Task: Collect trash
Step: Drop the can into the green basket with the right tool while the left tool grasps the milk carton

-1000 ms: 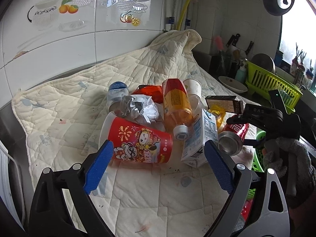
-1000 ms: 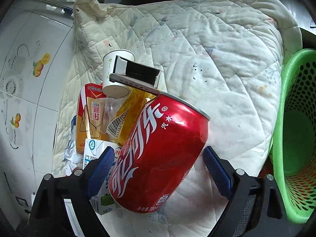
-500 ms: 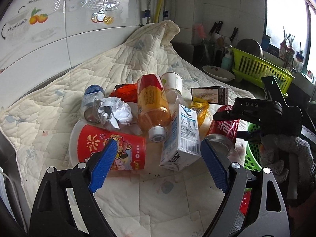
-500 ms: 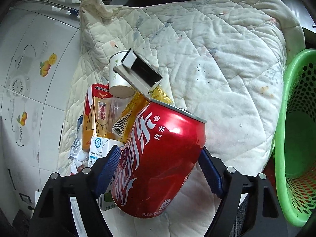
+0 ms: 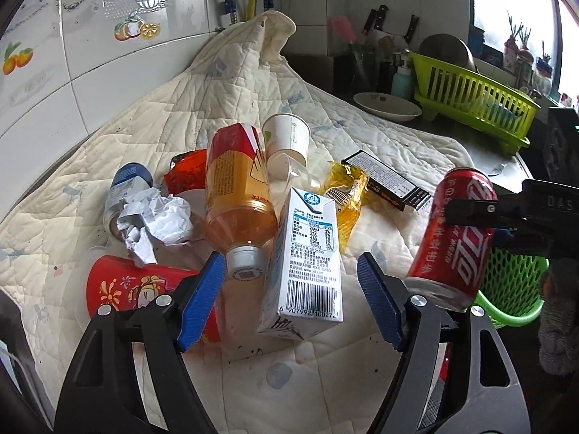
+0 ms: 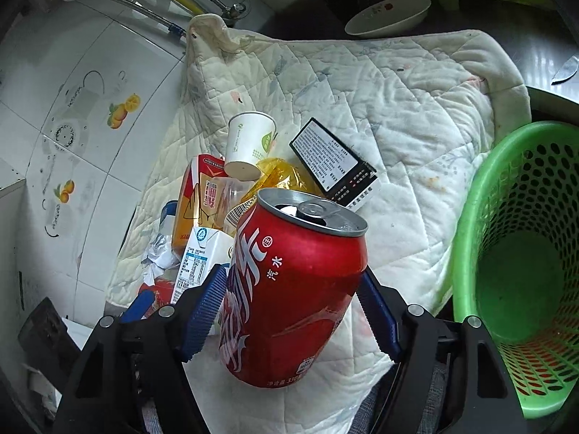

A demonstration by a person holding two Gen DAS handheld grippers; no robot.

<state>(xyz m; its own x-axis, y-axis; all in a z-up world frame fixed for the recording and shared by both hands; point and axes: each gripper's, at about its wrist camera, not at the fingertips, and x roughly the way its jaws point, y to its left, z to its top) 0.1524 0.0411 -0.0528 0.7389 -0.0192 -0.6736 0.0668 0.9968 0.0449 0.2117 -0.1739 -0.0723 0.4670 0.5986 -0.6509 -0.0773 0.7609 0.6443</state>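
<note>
My right gripper (image 6: 293,307) is shut on a red cola can (image 6: 289,285) and holds it above the quilt, left of the green basket (image 6: 521,260). The can also shows in the left wrist view (image 5: 454,238), lifted at the right. My left gripper (image 5: 291,300) is open, its blue pads on either side of a white milk carton (image 5: 307,264). Beside the carton lie an orange drink bottle (image 5: 237,199), a red printed cup (image 5: 141,285), crumpled paper (image 5: 159,224), a white paper cup (image 5: 287,141), a yellow wrapper (image 5: 343,195) and a black box (image 5: 387,181).
The trash lies on a cream quilt (image 5: 231,83) over the counter, against a tiled wall (image 5: 72,54). A white dish (image 5: 387,106), a lime dish rack (image 5: 474,97) and knives stand at the back right. The basket stands off the quilt's right edge.
My left gripper has moved forward and right, and now straddles the milk carton. My right gripper has lifted the cola can more upright, off the quilt.
</note>
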